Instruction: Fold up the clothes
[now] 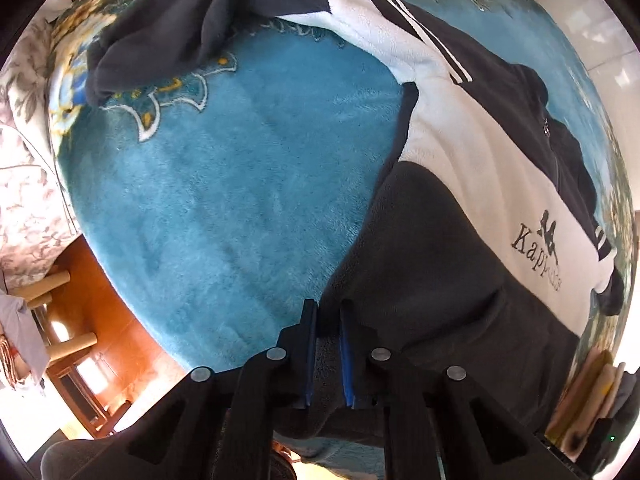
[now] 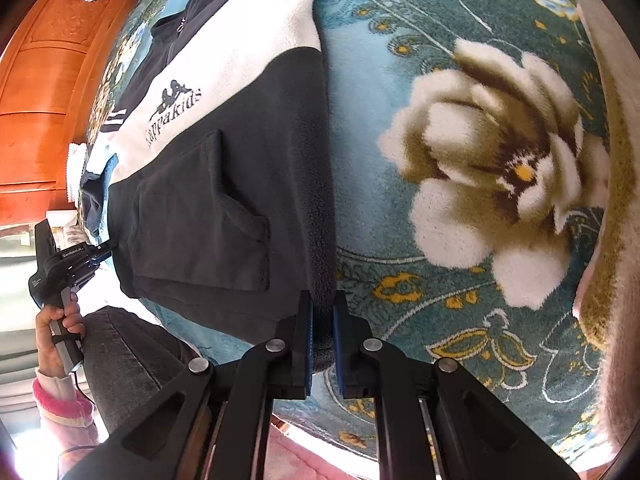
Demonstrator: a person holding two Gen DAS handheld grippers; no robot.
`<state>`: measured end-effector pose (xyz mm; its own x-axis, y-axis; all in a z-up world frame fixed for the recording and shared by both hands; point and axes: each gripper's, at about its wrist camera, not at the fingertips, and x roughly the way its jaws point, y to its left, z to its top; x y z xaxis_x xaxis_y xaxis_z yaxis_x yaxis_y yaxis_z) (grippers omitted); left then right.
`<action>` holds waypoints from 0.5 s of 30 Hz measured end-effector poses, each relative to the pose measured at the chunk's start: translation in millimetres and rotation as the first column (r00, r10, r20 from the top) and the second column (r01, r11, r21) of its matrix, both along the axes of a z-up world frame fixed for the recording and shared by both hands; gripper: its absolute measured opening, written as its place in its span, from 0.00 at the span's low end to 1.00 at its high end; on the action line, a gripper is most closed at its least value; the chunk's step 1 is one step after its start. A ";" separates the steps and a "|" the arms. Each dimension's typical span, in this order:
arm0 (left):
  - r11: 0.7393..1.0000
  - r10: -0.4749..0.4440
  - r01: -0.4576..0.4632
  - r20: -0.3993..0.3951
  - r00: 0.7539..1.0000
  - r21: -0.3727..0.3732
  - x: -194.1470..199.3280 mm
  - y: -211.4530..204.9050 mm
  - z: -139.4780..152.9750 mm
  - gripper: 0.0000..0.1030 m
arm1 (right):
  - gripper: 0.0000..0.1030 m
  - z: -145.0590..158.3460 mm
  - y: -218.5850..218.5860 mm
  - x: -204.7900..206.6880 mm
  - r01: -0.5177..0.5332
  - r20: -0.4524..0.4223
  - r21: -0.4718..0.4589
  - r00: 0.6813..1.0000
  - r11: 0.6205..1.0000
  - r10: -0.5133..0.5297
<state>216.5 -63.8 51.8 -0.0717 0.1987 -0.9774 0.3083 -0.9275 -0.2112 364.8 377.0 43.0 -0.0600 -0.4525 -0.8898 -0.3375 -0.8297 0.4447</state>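
A dark-and-white fleece jacket (image 2: 224, 200) with a Kappa logo lies flat on the teal floral blanket (image 2: 460, 140), filling the frame's left. Both the left gripper (image 1: 328, 316) and right gripper (image 2: 322, 308) pinch its dark hem.

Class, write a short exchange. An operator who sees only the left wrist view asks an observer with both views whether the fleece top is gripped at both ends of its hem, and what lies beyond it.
Operator: My left gripper is shut on the dark hem of the fleece top. Is the right gripper on it too?
Observer: Yes. The right gripper is shut on the hem's other corner, at the side edge.
Operator: What lies on that side of the top?
Observer: Only the blanket, with a large white flower printed on it beside the top.
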 end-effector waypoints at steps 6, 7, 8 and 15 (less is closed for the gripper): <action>0.994 0.012 0.001 -0.122 0.993 0.105 7.3 -0.8 26.7 0.44 | 0.14 18.1 -9.4 -3.9 -0.047 -0.044 0.057 0.998 0.997 0.050; 0.993 0.018 0.000 -0.152 0.988 0.115 9.1 -0.2 32.8 0.48 | 0.23 22.7 -9.9 -4.0 -0.048 -0.057 0.069 0.997 0.996 0.052; 0.992 0.022 0.001 -0.182 0.983 0.125 10.9 0.8 39.0 0.50 | 0.32 28.9 -9.5 -3.4 -0.042 -0.077 0.077 0.996 0.996 0.048; 0.982 0.010 0.047 -0.302 0.953 0.182 15.7 30.6 69.3 0.51 | 0.39 70.0 -6.4 7.9 0.007 -0.190 0.124 0.982 0.992 0.017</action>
<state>232.1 -33.2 121.1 -0.3507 0.3778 -0.8569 0.1871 -0.8683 -0.4594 372.7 370.6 112.9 -0.2319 -0.3405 -0.9112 -0.2523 -0.8836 0.3944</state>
